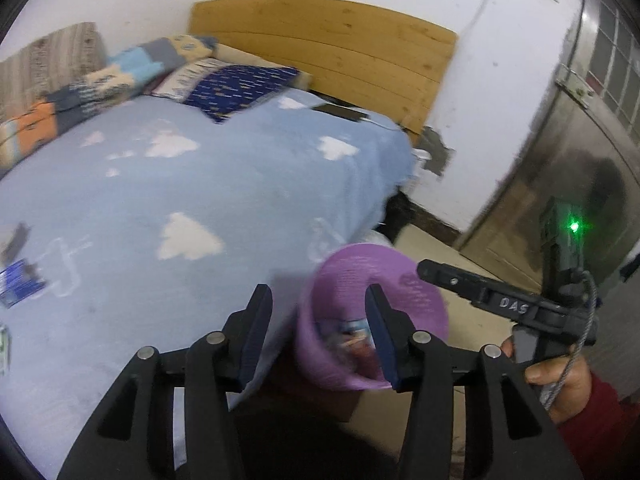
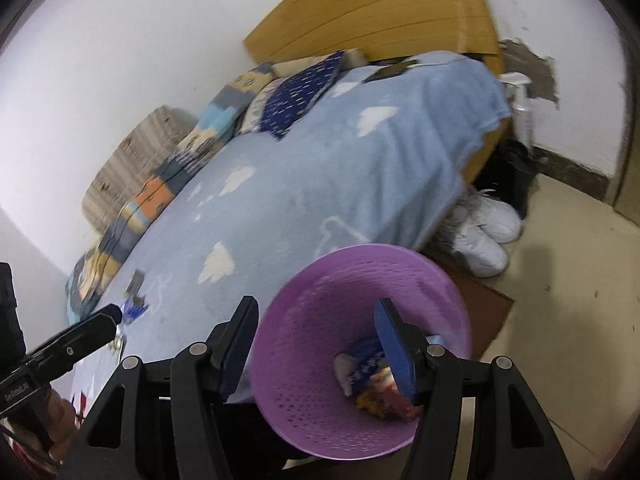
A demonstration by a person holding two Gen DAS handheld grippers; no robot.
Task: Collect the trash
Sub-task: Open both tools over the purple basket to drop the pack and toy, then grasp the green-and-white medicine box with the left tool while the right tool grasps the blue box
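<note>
Where the blue cloud-print blanket [image 2: 320, 184] drops off the bed's near edge, a purple perforated basket [image 2: 320, 360] is seen on the floor against the bed, with crumpled wrappers [image 2: 368, 380] lying at its bottom. Both the left gripper [image 1: 318, 320] and the right gripper [image 2: 314, 334] are held wide apart and empty above it. "DAS" is read on the right tool's finger; more wrappers [image 1: 18, 280] are left near the blanket's left edge.

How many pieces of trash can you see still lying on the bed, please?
3, all on the blanket near the foot end: a grey scrap, a blue wrapper just below it, and a piece cut off at the frame edge. More may lie out of view.
</note>
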